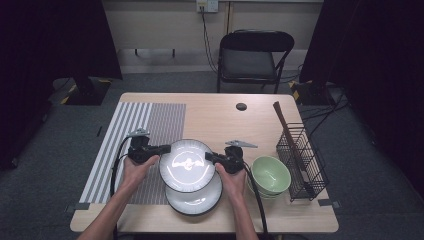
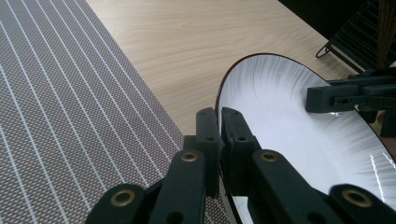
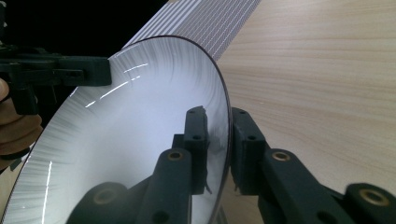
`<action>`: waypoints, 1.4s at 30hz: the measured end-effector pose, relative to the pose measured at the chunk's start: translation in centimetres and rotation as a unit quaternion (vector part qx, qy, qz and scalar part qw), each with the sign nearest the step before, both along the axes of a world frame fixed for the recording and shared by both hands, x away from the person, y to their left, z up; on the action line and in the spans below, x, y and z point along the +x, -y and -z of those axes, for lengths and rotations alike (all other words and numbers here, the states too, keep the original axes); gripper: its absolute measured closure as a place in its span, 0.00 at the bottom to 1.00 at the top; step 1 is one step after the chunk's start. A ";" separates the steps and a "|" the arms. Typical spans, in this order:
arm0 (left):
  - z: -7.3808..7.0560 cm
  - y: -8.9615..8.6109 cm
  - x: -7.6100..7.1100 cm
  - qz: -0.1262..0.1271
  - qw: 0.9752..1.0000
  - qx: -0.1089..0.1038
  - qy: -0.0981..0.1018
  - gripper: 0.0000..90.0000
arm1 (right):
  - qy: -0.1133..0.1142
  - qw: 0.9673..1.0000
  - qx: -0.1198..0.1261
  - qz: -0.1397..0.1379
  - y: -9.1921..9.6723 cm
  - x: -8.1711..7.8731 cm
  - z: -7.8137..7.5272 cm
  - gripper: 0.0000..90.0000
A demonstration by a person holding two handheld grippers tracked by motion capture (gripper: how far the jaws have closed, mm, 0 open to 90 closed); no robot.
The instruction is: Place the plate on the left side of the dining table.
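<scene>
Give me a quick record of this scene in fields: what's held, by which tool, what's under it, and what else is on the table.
held: upper plate, lifted and tilted
left tool: shut on its left rim
right tool: shut on its right rim
beneath: second plate on the table
mat: striped placemat, left side
right side: green bowl, wire rack

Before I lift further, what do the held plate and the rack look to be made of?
Held plate: probably glazed ceramic, perhaps melamine; glossy white with sharp glare streaks, fine ribbing, thin dark rim. Rack: black wire, likely coated metal; thin open grid bars.
</scene>
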State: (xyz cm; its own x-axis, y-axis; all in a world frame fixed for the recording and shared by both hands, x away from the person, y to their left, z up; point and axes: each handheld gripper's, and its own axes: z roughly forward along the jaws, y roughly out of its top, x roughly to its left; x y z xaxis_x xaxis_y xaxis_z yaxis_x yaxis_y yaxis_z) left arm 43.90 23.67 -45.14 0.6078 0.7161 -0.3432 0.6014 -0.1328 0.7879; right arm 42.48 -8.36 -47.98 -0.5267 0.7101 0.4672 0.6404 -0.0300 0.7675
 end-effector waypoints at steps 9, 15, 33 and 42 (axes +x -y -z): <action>-0.1 -0.8 -0.9 0.006 1.000 -0.001 -0.004 0.76 | -0.001 1.000 0.025 0.002 0.2 0.0 0.2 0.93; -0.3 -1.9 -2.5 -0.011 1.000 0.007 -0.008 0.63 | 0.004 1.000 0.022 0.002 0.3 0.0 0.2 0.94; 0.2 -1.4 -3.2 -0.006 1.000 -0.002 -0.016 0.86 | 0.014 1.000 0.007 0.011 0.2 -0.1 -0.1 0.94; -0.4 -1.1 -2.6 -0.020 1.000 -0.006 0.005 0.94 | 0.040 0.999 0.005 0.025 0.3 -0.5 -1.5 0.96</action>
State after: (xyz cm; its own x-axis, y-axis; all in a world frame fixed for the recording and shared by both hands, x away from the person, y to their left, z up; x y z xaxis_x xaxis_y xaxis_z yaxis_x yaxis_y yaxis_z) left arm 41.29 24.74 -44.70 0.5826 0.7354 -0.3460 0.5974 -0.0988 0.7958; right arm 41.97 -8.67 -46.47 -0.5261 0.7323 0.4323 0.5748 -0.0685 0.8154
